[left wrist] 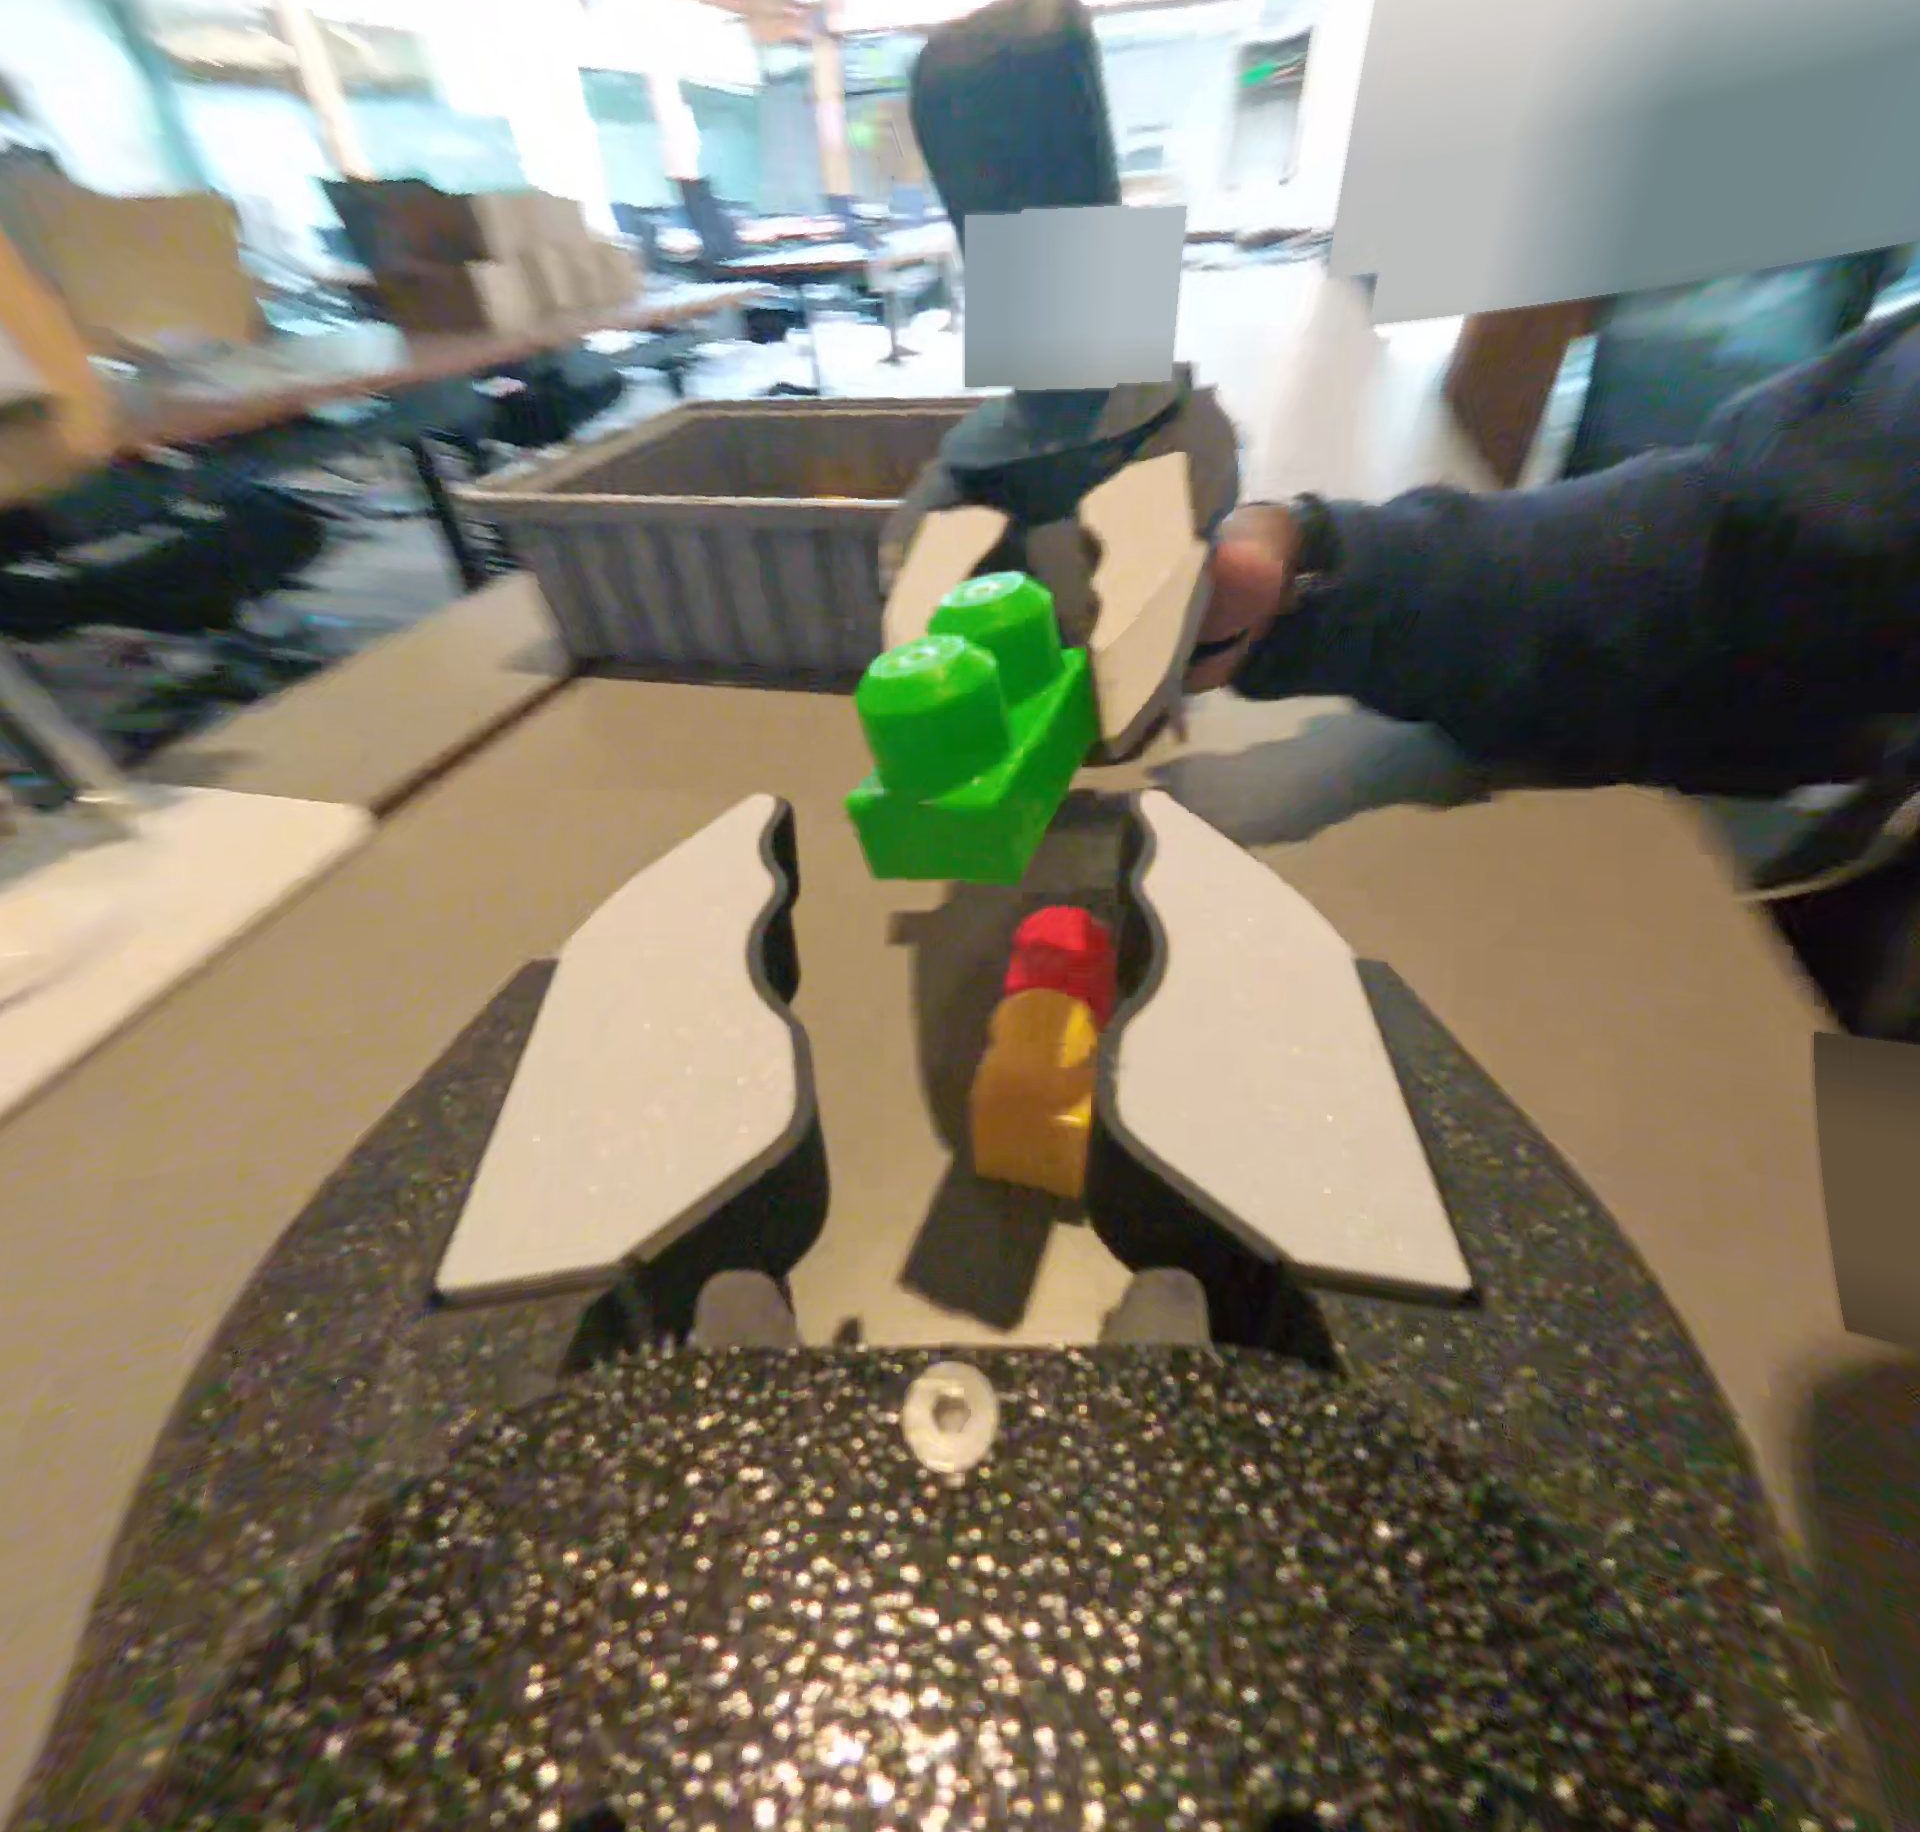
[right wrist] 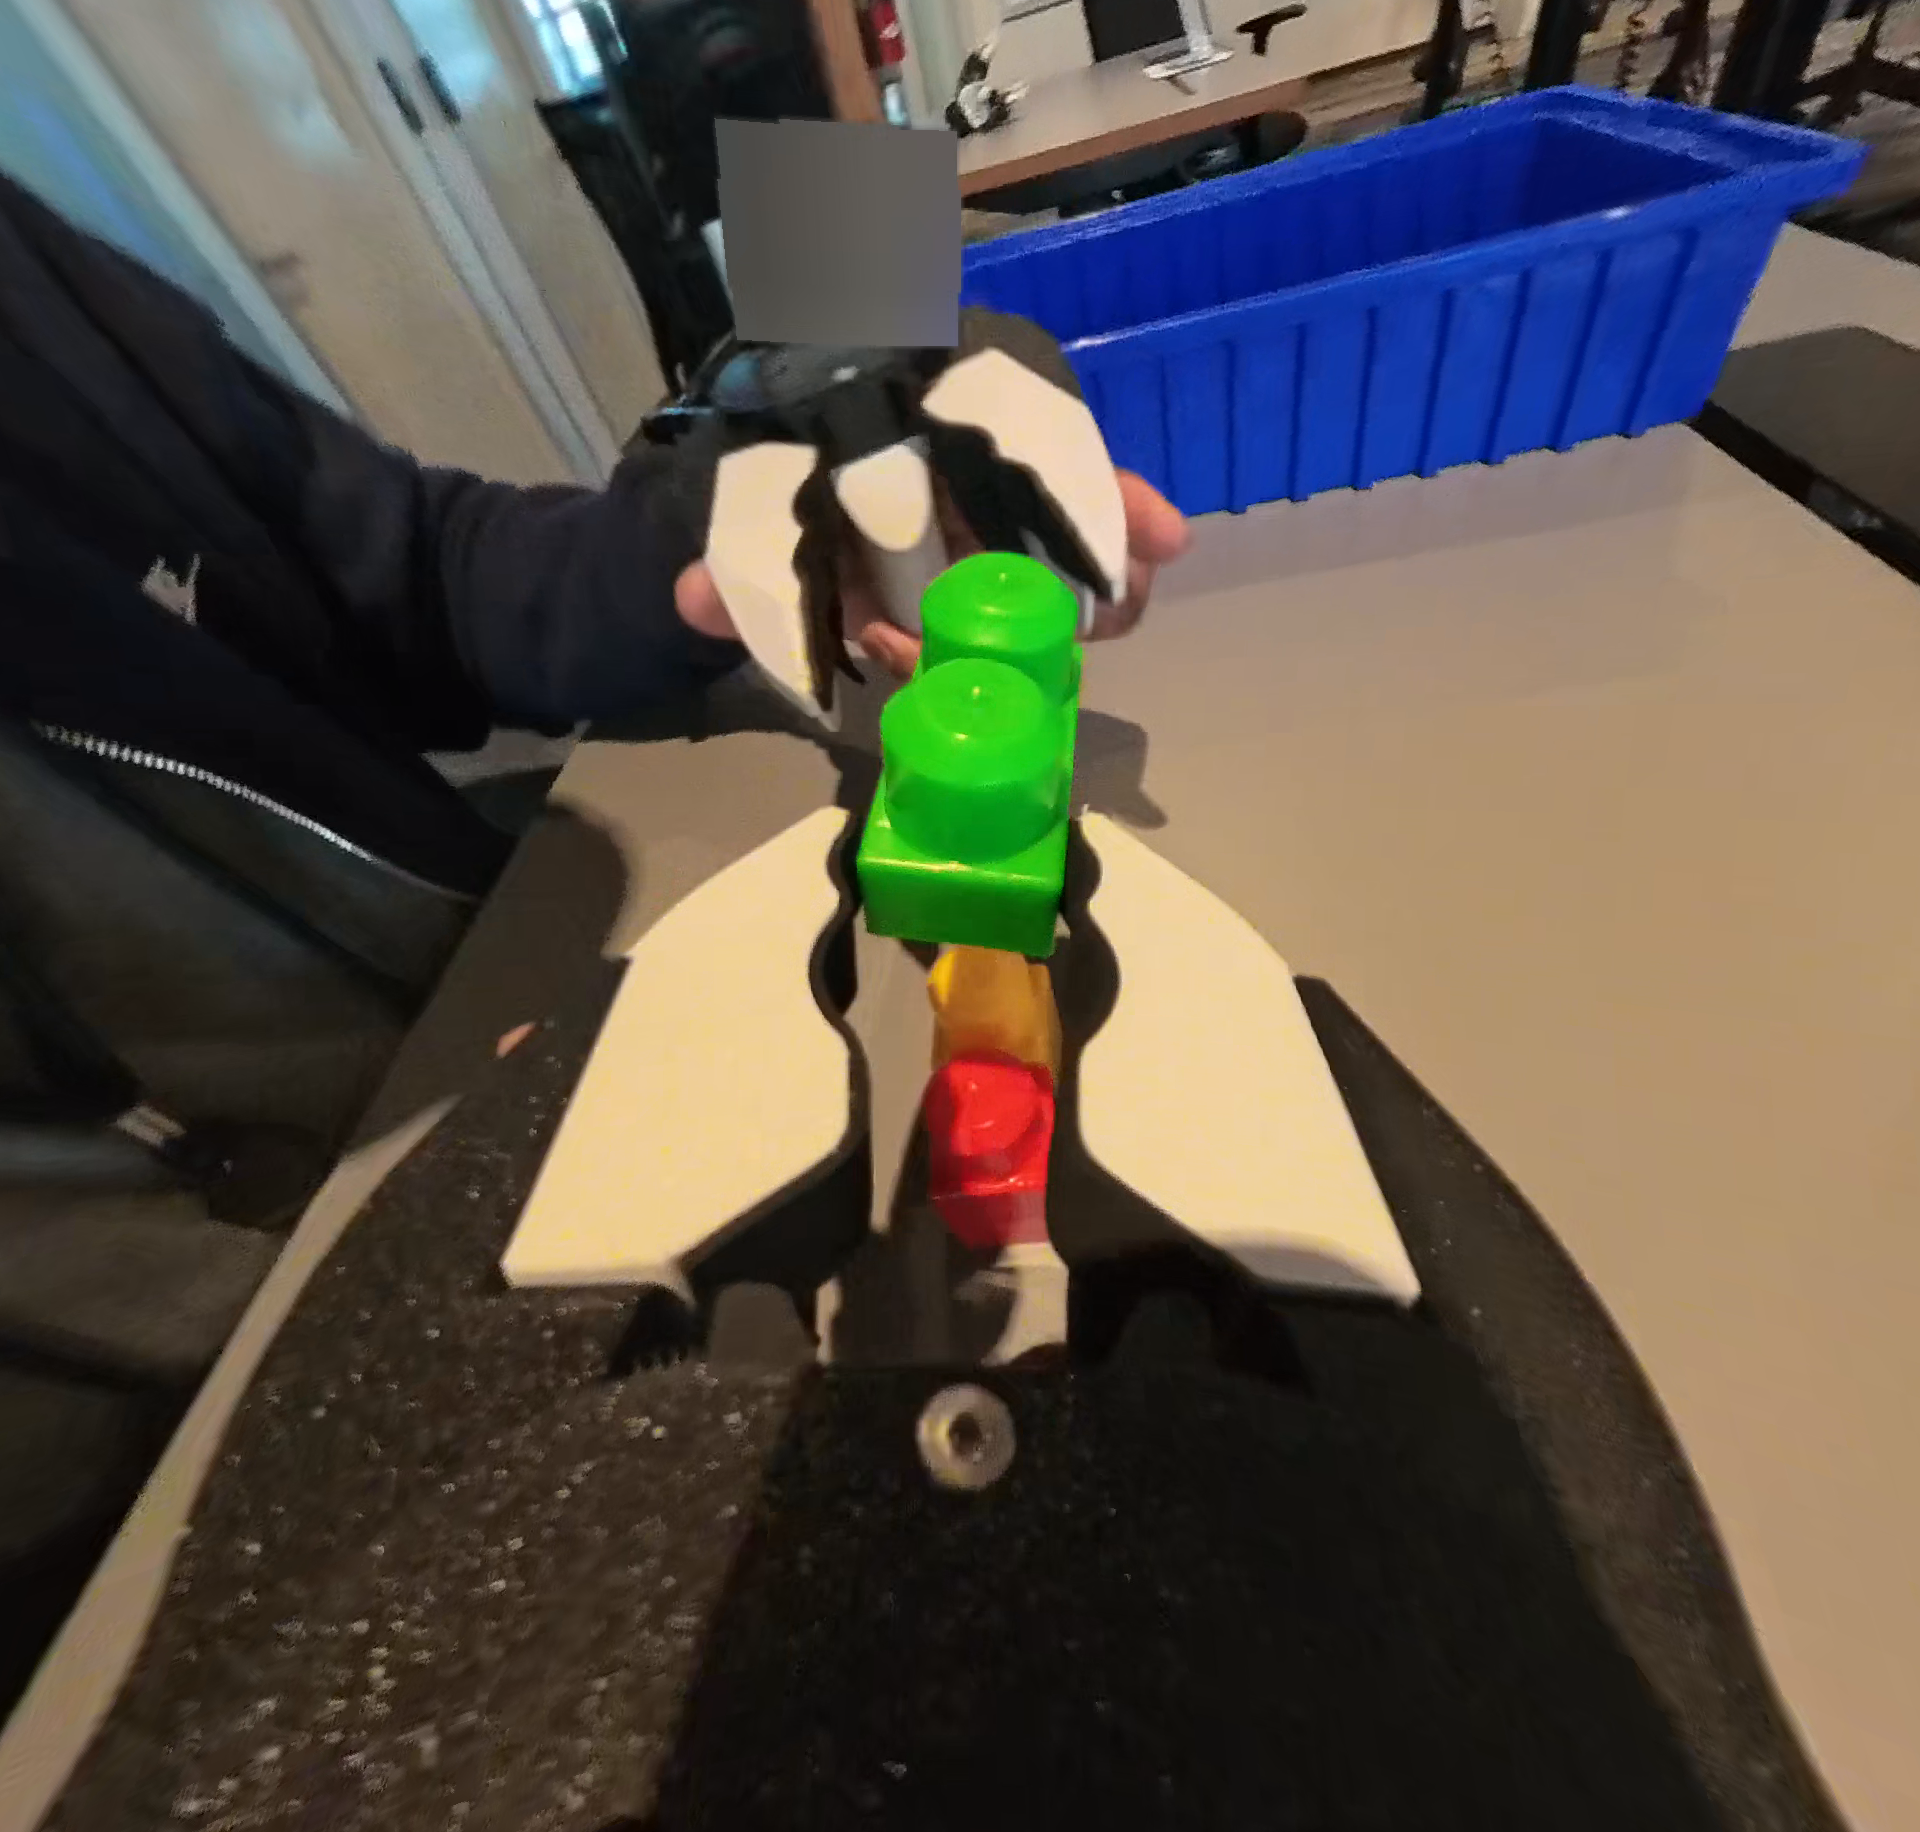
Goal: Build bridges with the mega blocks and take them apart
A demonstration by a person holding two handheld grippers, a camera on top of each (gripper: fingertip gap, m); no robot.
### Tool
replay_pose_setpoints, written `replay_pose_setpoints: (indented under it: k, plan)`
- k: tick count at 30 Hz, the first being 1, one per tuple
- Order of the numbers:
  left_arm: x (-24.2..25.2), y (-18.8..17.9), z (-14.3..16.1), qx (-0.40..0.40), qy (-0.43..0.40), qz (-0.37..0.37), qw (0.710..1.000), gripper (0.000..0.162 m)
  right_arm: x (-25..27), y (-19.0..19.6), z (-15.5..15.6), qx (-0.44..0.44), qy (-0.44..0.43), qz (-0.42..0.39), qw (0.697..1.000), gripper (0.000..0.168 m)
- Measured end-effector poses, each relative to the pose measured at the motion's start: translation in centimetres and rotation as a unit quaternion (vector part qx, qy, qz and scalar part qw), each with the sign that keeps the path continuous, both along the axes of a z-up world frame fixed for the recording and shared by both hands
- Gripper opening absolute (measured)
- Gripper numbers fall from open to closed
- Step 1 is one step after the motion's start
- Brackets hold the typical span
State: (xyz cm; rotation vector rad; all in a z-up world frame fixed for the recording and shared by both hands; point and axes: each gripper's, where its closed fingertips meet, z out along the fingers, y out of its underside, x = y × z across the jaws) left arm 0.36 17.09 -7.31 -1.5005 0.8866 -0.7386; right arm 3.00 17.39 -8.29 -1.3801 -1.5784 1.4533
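Note:
My right gripper [right wrist: 961,847] is shut on a green two-stud block [right wrist: 971,806] and holds it in the air, slightly tilted. It also shows in the left wrist view [left wrist: 1049,681], with the green block [left wrist: 966,743] in it. Below it, a yellow block [left wrist: 1034,1096] and a red block [left wrist: 1060,951] stand close together on the table, the yellow one nearer my left gripper. They also show in the right wrist view, yellow [right wrist: 992,1003] and red [right wrist: 987,1138]. My left gripper [left wrist: 961,816] is open and empty, facing the right gripper, with the two blocks below its jaws.
A grey bin [left wrist: 707,535] stands at the table's far side in the left wrist view. A blue bin [right wrist: 1403,328] stands at the back in the right wrist view. Dark-sleeved arms [left wrist: 1558,619] hold both grippers. The beige table [right wrist: 1507,795] stretches to the right. One gripper's finger ends stand about 4 centimetres off the other's.

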Motion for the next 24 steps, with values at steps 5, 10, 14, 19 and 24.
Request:
replay_pose_setpoints:
  k: [5, 10, 14, 19, 24]
  plan:
    - [1.7, -0.5, -1.4, 0.011, 0.015, -0.055, 0.998, 0.033, 0.0, -1.5, -1.2, 0.058, -0.017, 0.036, 0.998, 0.037]
    - [2.0, -0.2, -3.2, -0.002, 0.049, -0.055, 0.997, 0.033, 0.5, -1.1, -2.9, 0.077, -0.046, 0.035, 0.995, 0.037]
    - [2.3, -0.2, -4.7, -0.018, 0.069, -0.059, 0.996, 0.033, 1.0, -1.1, -4.3, 0.085, -0.068, 0.036, 0.993, 0.037]
    - [2.3, -0.2, -6.7, -0.032, 0.107, -0.058, 0.992, 0.033, 1.2, -0.9, -6.7, 0.102, -0.102, 0.037, 0.989, 0.037]
    - [2.4, -0.2, -7.8, -0.040, 0.127, -0.055, 0.990, 0.033, 1.2, -0.8, -8.1, 0.095, -0.114, 0.041, 0.988, 0.037]
